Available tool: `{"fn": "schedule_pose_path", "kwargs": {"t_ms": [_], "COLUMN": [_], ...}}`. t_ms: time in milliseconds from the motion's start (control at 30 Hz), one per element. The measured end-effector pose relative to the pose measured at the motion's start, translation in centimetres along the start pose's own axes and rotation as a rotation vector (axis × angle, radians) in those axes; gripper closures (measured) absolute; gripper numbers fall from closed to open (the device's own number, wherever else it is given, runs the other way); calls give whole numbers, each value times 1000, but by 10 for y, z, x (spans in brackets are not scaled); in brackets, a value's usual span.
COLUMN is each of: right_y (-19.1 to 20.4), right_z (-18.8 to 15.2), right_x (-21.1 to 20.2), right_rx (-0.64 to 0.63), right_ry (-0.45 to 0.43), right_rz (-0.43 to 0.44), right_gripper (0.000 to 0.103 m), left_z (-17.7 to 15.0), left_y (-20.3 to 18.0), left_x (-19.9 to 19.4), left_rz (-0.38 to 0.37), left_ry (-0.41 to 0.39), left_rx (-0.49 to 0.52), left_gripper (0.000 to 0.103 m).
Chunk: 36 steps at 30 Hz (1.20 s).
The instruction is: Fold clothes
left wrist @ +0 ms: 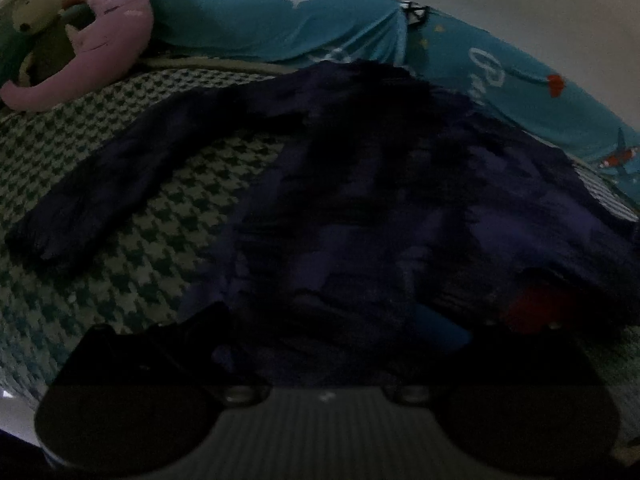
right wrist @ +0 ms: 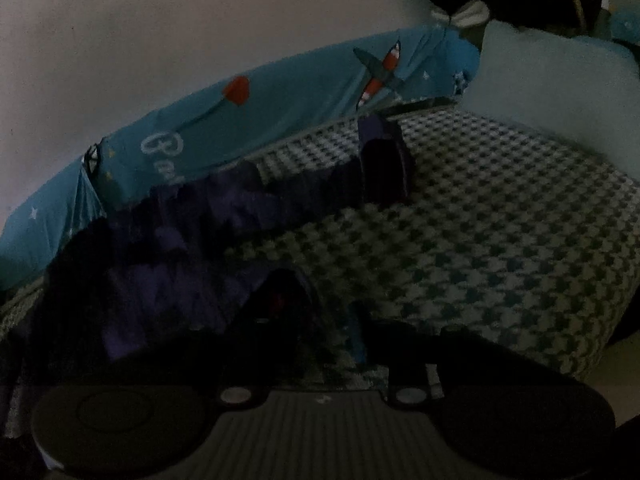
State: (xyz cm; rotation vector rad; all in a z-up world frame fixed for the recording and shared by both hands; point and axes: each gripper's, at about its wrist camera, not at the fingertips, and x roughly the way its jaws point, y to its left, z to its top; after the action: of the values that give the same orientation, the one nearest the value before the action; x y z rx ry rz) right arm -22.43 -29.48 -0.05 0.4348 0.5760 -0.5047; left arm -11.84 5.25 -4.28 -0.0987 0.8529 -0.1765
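A sweater (left wrist: 360, 184) lies spread out on the bed (left wrist: 120, 280) in front of me. One sleeve (left wrist: 100, 184) reaches out to the left. Behind it runs a long cushion (left wrist: 280, 28). Soft toys (left wrist: 108, 40) sit at the back left.

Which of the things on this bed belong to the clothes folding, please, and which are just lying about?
For the job:
- dark purple sweater
- left gripper
- right gripper

Lying about:
- pink plush toy
- green plush toy
- teal printed bumper
- pale pillow
- houndstooth cover
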Motion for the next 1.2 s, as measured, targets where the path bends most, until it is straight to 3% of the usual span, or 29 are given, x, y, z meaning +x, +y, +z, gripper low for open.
{"fn": "schedule_pose_path", "kwargs": {"t_ms": [367, 533, 633, 733, 867, 1100, 1133, 1200], "right_y": [-4, 6, 11, 10, 10, 30, 31, 30], "right_z": [-5, -4, -4, -2, 4, 3, 2, 1], "right_x": [27, 38, 42, 39, 20, -35, -35, -24], "right_rx": [66, 62, 48, 64, 22, -222, -241, -267], "right_ry": [76, 61, 43, 29, -57, -350, -353, -265], "right_rz": [111, 122, 101, 98, 50, -148, -165, -174], "right_gripper": [68, 67, 86, 88, 90, 90, 90, 90], "left_z": [-15, -20, -25, -29, -31, -30, -30, -29], "left_y": [-23, -25, -31, -33, -27, -9, -6, 0], "left_x": [-29, -39, -37, -30, -22, -15, -15, -15], "left_rz": [-65, -100, -108, -87, -44, 53, 66, 92], "left_ry": [-56, -65, -45, -26, -4, -2, -6, -12], "left_rx": [102, 116, 152, 162, 141, 86, 78, 62], "left_gripper": [0, 0, 0, 0, 0, 0, 0, 0]}}
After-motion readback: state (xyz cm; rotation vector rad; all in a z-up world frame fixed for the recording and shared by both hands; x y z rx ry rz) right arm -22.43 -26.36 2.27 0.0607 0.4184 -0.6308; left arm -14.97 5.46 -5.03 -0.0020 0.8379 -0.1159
